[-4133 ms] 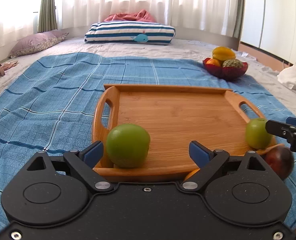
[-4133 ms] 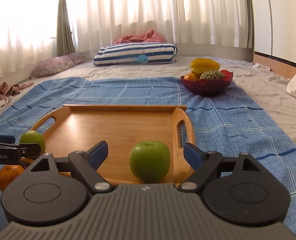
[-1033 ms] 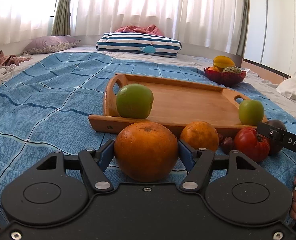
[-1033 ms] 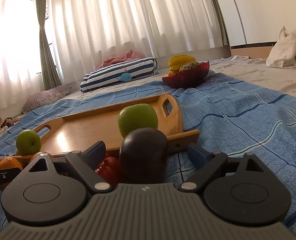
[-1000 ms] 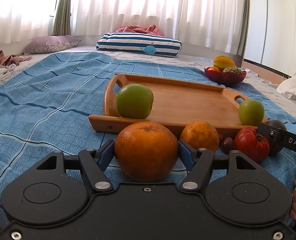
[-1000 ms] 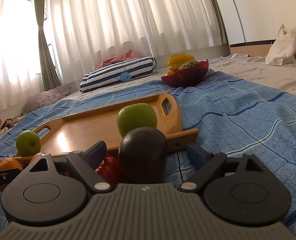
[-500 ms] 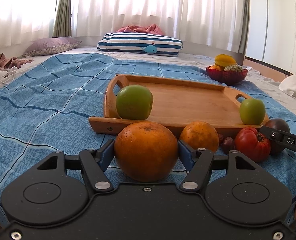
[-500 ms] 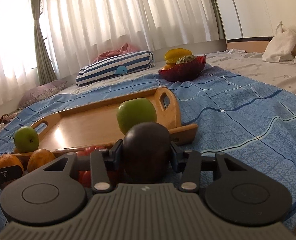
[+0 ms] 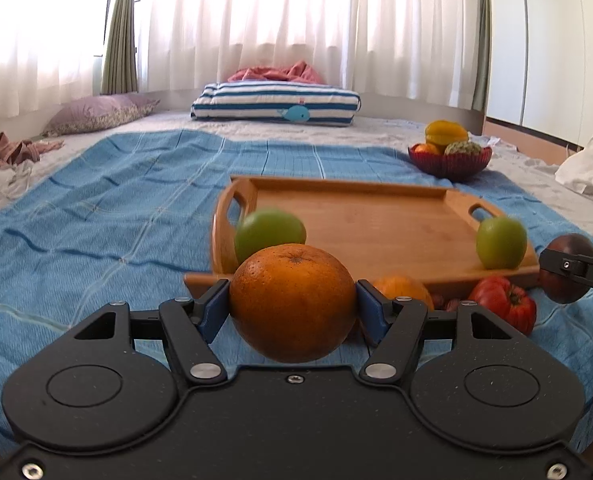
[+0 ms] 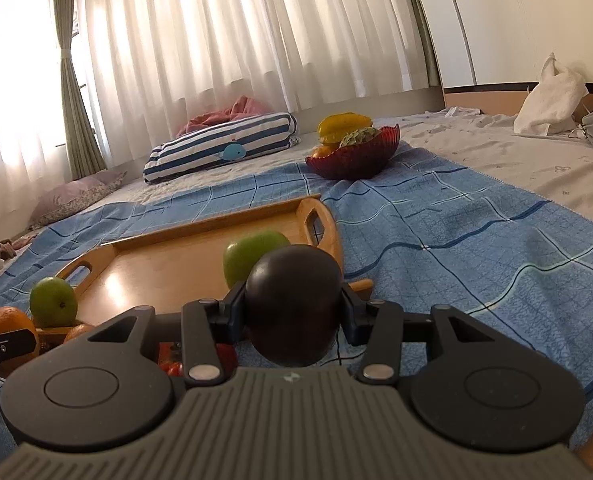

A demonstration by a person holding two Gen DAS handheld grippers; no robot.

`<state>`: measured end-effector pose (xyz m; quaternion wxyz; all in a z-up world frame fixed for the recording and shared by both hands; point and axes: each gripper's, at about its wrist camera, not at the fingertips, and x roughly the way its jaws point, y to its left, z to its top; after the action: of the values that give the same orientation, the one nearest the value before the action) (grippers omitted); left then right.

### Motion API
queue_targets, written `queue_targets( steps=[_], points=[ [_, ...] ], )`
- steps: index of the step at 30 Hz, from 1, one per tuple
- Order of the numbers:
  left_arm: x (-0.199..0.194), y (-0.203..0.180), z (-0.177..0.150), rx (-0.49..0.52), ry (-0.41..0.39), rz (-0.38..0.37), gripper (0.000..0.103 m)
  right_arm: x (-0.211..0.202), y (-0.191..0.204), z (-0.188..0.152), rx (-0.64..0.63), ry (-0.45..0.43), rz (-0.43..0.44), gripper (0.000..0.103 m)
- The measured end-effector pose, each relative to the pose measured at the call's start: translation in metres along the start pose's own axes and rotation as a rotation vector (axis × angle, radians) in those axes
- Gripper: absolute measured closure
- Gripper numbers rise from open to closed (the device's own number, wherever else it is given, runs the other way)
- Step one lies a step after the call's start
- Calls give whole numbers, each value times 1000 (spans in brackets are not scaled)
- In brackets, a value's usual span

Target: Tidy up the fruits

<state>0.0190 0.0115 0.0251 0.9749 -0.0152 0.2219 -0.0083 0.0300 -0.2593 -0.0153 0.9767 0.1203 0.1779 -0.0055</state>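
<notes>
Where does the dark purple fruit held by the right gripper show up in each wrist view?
Left wrist: dark purple fruit at the far right edge, behind a gripper finger.
Right wrist: the fruit sits centre, clamped in the right gripper.
Shared landmark: wooden tray.

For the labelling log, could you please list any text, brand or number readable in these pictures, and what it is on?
"DAS", cut off by the picture's right edge: white letters on the finger of the right hand-held gripper, which is shut on a dark fruit.
A small pale logo on the gripper's grey body: too small to read.
Nothing else bears text.
</notes>
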Motion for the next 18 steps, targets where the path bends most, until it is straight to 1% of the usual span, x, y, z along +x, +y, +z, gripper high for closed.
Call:
queue_targets(
  steps=[5, 10, 13, 18],
  points=[
    [0, 5, 22, -11, -33, -19, 38, 1, -4, 20, 10, -33, -4, 53],
    [5, 7, 46, 4, -62, -18, 38, 7, -1, 42, -3, -50, 7, 53],
    [9, 9, 59, 2, -74, -37, 38, 15, 3, 54, -14, -42, 19, 53],
    [28, 14, 81, -4, -53, -60, 38, 33, 9, 70, -36, -12, 30, 53]
  ],
)
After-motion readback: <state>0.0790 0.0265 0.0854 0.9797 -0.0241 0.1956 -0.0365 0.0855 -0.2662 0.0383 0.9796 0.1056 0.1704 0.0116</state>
